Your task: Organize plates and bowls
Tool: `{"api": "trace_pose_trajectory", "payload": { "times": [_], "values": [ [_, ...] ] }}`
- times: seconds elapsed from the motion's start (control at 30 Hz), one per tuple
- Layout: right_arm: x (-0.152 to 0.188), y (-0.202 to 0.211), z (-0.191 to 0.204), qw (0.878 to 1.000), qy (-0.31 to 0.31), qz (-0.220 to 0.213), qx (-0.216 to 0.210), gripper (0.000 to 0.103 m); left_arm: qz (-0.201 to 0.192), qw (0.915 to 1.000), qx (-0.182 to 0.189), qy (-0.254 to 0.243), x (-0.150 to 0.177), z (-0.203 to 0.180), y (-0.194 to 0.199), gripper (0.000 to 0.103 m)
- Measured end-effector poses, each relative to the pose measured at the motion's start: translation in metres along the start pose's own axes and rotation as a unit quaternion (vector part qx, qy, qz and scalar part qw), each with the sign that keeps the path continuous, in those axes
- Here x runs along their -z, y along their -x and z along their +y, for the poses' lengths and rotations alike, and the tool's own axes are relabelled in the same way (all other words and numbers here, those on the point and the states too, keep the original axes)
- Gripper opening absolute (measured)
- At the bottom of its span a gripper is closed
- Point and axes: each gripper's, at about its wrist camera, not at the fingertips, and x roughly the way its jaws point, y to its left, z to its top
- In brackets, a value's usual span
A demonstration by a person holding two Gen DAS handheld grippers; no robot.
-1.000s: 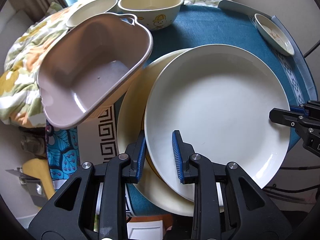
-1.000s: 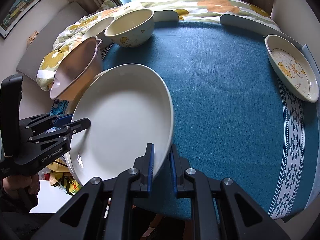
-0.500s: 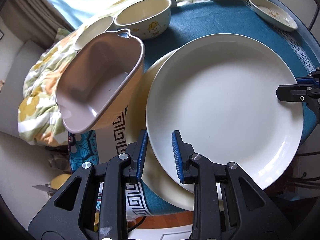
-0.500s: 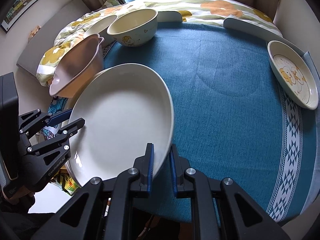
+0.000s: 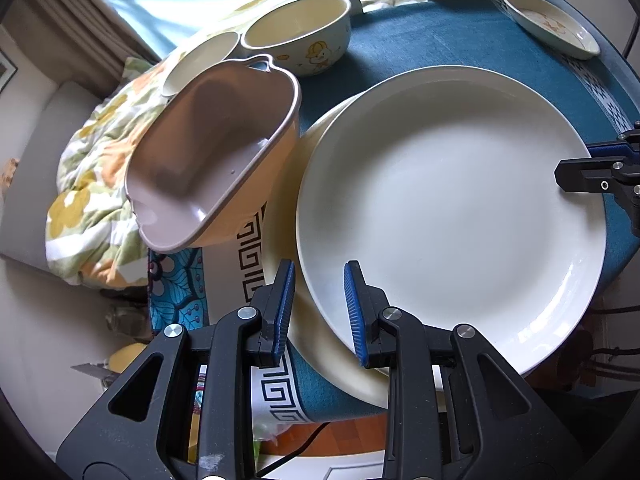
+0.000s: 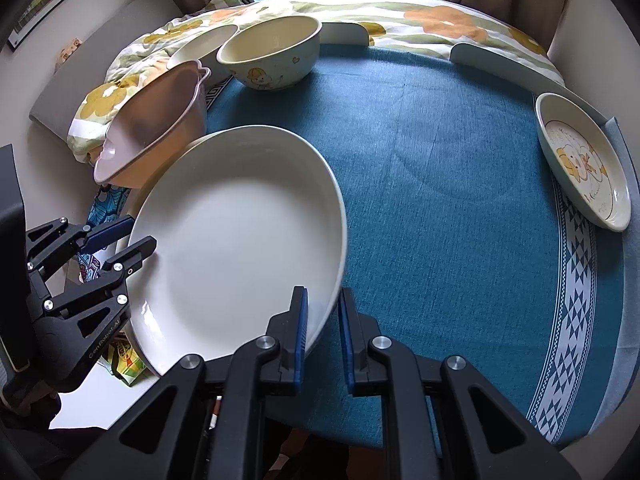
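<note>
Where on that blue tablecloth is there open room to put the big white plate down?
The wide bare middle of the blue tablecloth, between the cream cartoon bowl and the small duck-print dish. The left edge is crowded: pink handled tub, cream plate beneath the large white plate.

White plate (image 5: 452, 216) lies tilted atop cream plate (image 5: 280, 208); pink dish (image 5: 208, 160) and duck bowl (image 5: 304, 36) sit just beyond.

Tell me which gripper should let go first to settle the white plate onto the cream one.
Left gripper: its side of the white plate already overlaps the cream plate; the right gripper holds the far rim.
</note>
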Motion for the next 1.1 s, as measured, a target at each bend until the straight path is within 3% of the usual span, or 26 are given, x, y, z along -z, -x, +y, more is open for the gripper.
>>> {"api": "trace_pose_trajectory", "payload": {
  "times": [0.43,0.77,0.87,1.03,1.07,1.1],
  "values": [
    [-0.001,-0.001,0.003,1.0,0.013,0.0,0.017,0.014,-0.004,0.9999,-0.013,0.008,0.001,0.003,0.003,0.023],
    [-0.001,0.007,0.0,1.0,-0.003,-0.01,0.0,0.015,-0.008,0.9998,-0.003,0.018,-0.003,0.009,0.013,0.023],
    [-0.005,0.028,-0.004,0.999,-0.016,-0.038,-0.009,0.015,-0.031,0.9991,0.006,0.029,-0.013,0.016,0.037,0.023],
    [-0.003,0.083,-0.024,0.994,-0.047,-0.102,-0.012,0.015,-0.108,0.9923,0.043,0.044,-0.045,0.025,0.096,0.023],
    [0.0,0.093,-0.03,0.992,-0.057,-0.113,-0.011,0.016,-0.125,0.9899,0.053,0.043,-0.053,0.025,0.107,0.023],
    [0.003,0.104,-0.037,0.989,-0.069,-0.127,-0.005,0.03,-0.139,0.9875,0.062,0.041,-0.06,0.023,0.117,0.023]
  ]
}}
